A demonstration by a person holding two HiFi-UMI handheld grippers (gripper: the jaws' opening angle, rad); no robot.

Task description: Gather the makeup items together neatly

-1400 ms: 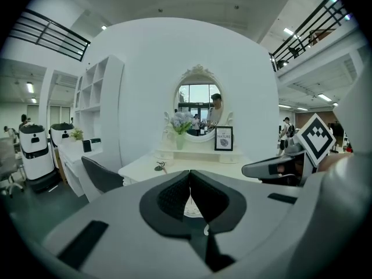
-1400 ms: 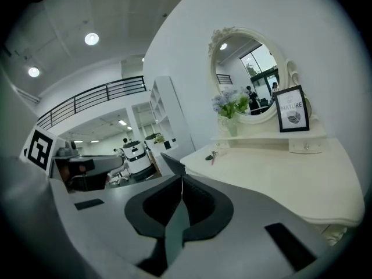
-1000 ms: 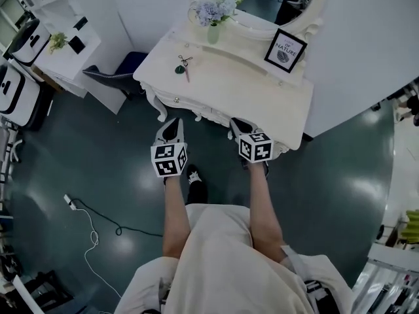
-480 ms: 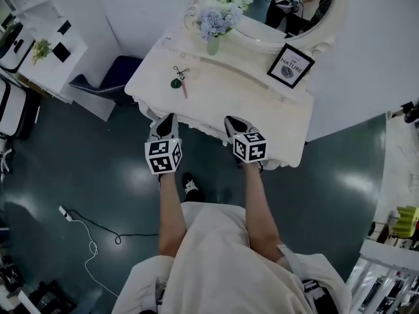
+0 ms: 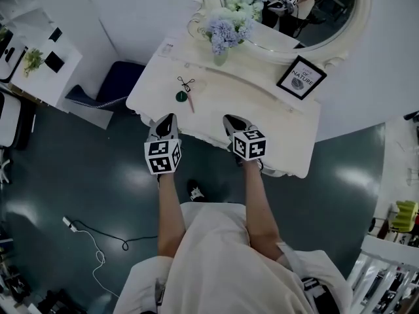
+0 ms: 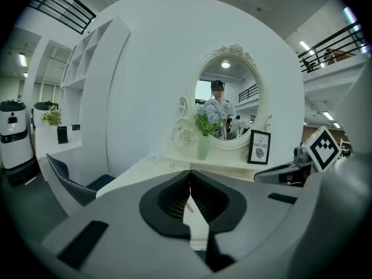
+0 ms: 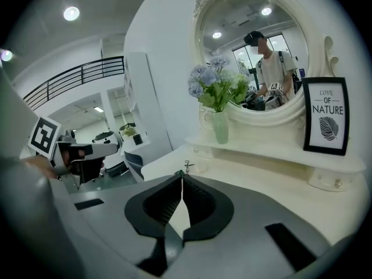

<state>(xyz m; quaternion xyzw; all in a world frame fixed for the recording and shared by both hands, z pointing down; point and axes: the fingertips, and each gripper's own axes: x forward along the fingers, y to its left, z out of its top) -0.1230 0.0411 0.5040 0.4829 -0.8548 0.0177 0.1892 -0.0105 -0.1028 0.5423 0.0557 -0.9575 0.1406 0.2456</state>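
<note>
Two tools hang at the worktop's (image 5: 262, 113) near edge: the left hand-held gripper (image 5: 169, 118) and the right hand-held gripper (image 5: 229, 119). Their own views show each with its jaws pressed together on nothing. Beyond the left one, toward the left edge, lie an eyelash curler (image 5: 186, 82), a green round piece (image 5: 181, 97) and a pink stick (image 5: 191, 103). The head view shows all three clearly, the right gripper view mainly the curler. Along the back edge stand a vase of flowers (image 5: 220, 54), a framed print (image 5: 301, 78) and a mirror (image 5: 314, 18).

makeup items (image 5: 185, 91) before vase (image 5: 220, 57), frame (image 5: 301, 78) to right
</note>
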